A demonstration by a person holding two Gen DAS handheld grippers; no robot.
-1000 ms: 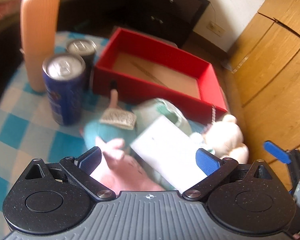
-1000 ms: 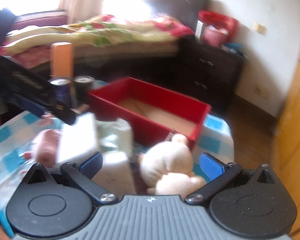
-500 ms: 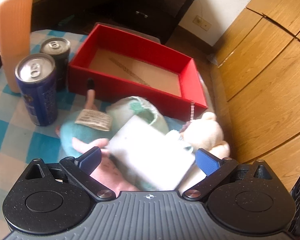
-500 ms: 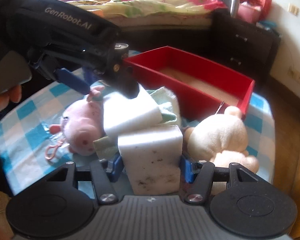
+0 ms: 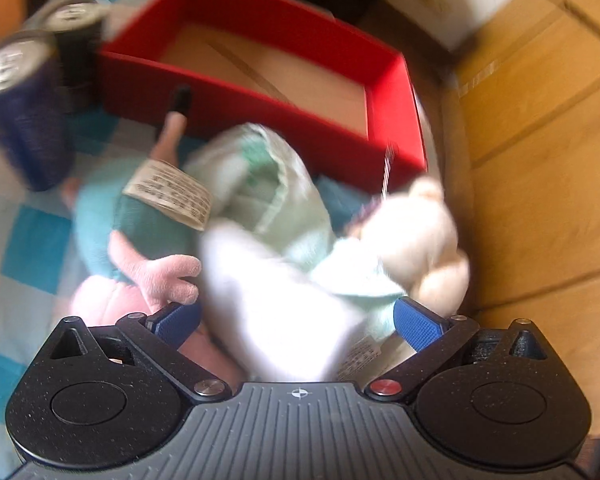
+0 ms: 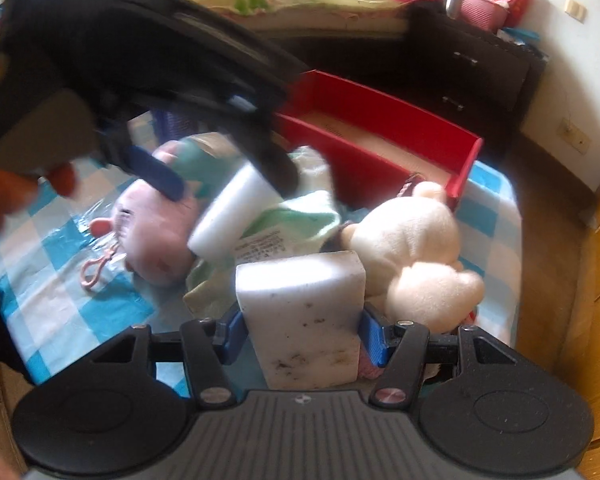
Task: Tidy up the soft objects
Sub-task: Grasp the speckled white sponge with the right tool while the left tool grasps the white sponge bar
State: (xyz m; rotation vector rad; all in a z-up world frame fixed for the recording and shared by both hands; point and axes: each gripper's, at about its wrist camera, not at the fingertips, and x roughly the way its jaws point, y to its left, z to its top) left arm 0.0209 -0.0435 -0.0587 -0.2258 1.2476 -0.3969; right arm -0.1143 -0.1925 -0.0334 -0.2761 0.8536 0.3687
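**Sponges, plush toys piled in front of red box**

Dirty sponge (image 6: 304,316) is clamped upright betw. the right gripper (image 6: 302,338) fingers, pads pressed on both its sides, at the near edge of the pile. Clean sponge (image 5: 276,304) lies tilted on a green cloth (image 5: 276,200); left gripper (image 5: 296,320) is spread wide around it, pads apart from it, gripping nothing. Pig toy (image 6: 160,232) sits left of the cloth, w/ a tag (image 5: 168,192) on its teal body. White bear (image 6: 412,252) is right of the cloth, just beside the dirty sponge. Red box (image 5: 260,92) stands behind the pile on a checked cloth (image 6: 60,280). Two cans (image 5: 28,100) stand left of the box. From the right view, the left gripper hides part of the box and pig.
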